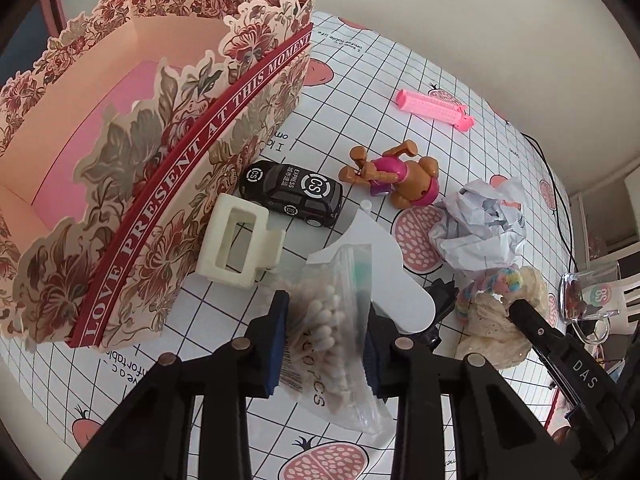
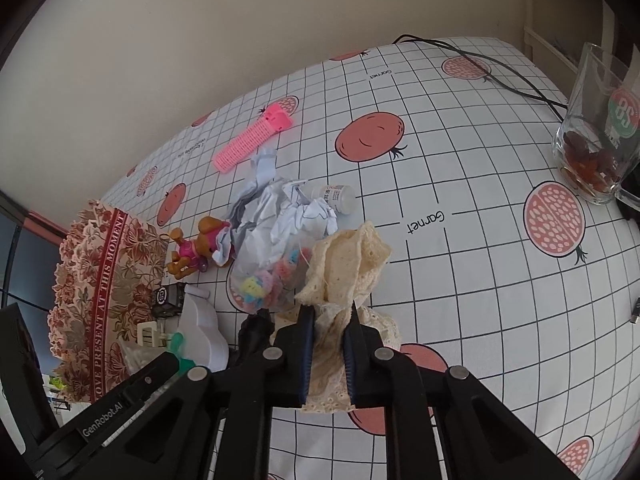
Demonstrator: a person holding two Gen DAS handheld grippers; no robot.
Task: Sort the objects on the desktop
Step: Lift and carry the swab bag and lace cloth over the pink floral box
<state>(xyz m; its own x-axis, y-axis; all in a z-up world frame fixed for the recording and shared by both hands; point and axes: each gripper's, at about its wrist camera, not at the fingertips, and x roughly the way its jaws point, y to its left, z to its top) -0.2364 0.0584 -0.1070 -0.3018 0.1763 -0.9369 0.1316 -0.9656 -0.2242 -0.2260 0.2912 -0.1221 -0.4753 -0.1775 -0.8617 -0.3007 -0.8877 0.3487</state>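
Left tool pinches the swab bag; right tool pinches lace cloth (cream).

Right claw around cream lace

Soft even daylight, faint shadows, strong fisheye bending and dark vignette at edges, slight blur toward rims

A home: pomegranate-print tablecloth strewn with toys and a glass mug.
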